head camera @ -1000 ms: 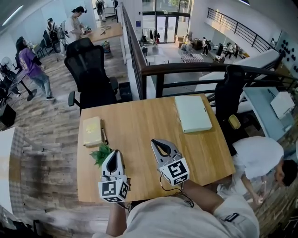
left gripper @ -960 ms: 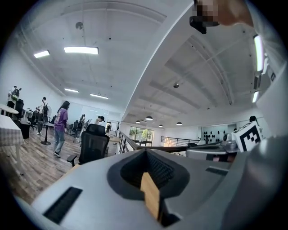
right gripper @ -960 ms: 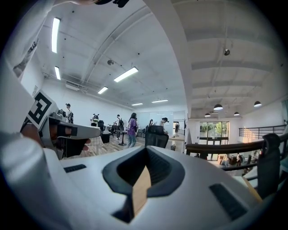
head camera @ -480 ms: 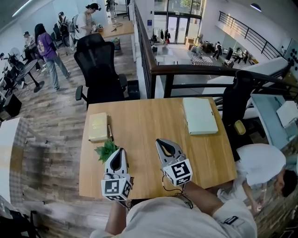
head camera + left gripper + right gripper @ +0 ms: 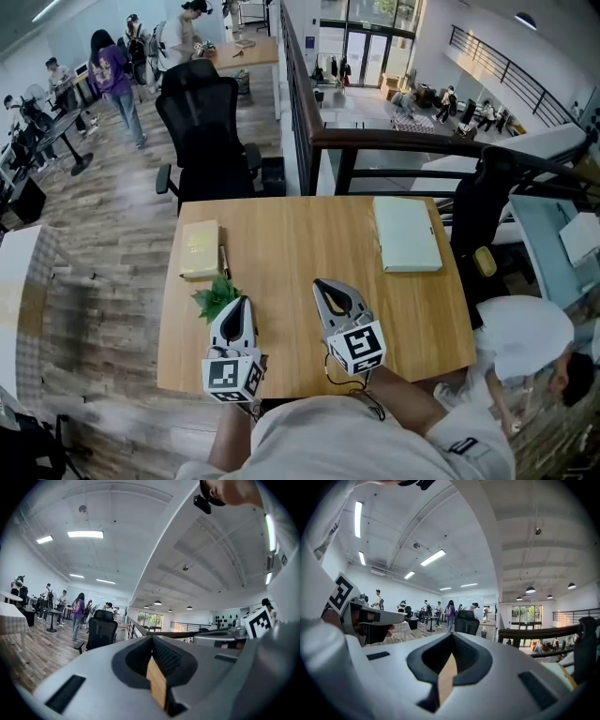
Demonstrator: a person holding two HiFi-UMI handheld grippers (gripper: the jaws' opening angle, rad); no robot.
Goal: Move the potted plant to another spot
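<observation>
Greenery of the potted plant showed near the left edge of the bench, toward its near-left corner; I saw leaves only, the pot being hidden under them. My left gripper hung just beside it on the right, tip level with the leaves, and I could not tell whether it touched them. In the left gripper view its jaws were pressed together with nothing between them. My right gripper sat over the near middle of the bench, well apart from the plant, its jaws likewise pressed together and empty. Further along the left edge lay a pale yellow book with a pen just beside it. A pale green pad lay by the far-right corner. A black office chair stood beyond the far edge.
</observation>
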